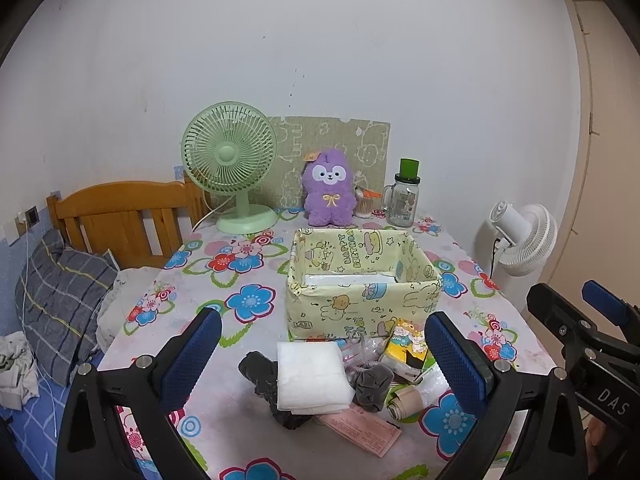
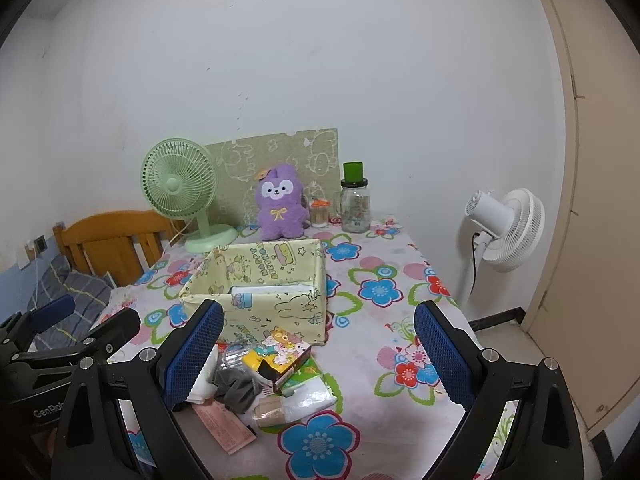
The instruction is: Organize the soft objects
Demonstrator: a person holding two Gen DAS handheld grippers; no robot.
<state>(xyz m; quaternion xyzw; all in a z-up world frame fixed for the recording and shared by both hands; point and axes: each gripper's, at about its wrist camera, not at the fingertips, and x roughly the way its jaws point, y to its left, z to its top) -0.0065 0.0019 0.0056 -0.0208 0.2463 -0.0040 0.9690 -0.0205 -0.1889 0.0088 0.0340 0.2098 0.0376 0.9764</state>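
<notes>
A pile of soft things lies in front of a yellow cartoon-print box (image 1: 362,280) (image 2: 260,292). In it are a folded white cloth (image 1: 310,378), a black fabric piece (image 1: 266,384), a grey scrunchie (image 1: 370,384) (image 2: 238,390), a yellow tissue pack (image 1: 406,346) (image 2: 280,354), a beige roll (image 1: 406,404) (image 2: 272,412) and a clear plastic bag (image 2: 310,394). My left gripper (image 1: 322,356) stands open just above the pile. My right gripper (image 2: 318,354) is open too, right of the pile, empty. The box holds something white at its bottom.
On the flowered tablecloth (image 2: 400,320) a green desk fan (image 1: 232,168), a purple plush (image 1: 329,190) and a glass jar with green lid (image 1: 404,200) line the back wall. A pink paper slip (image 1: 360,430) lies by the pile. A bed with wooden headboard (image 1: 120,216) stands left, a white floor fan (image 2: 504,232) right.
</notes>
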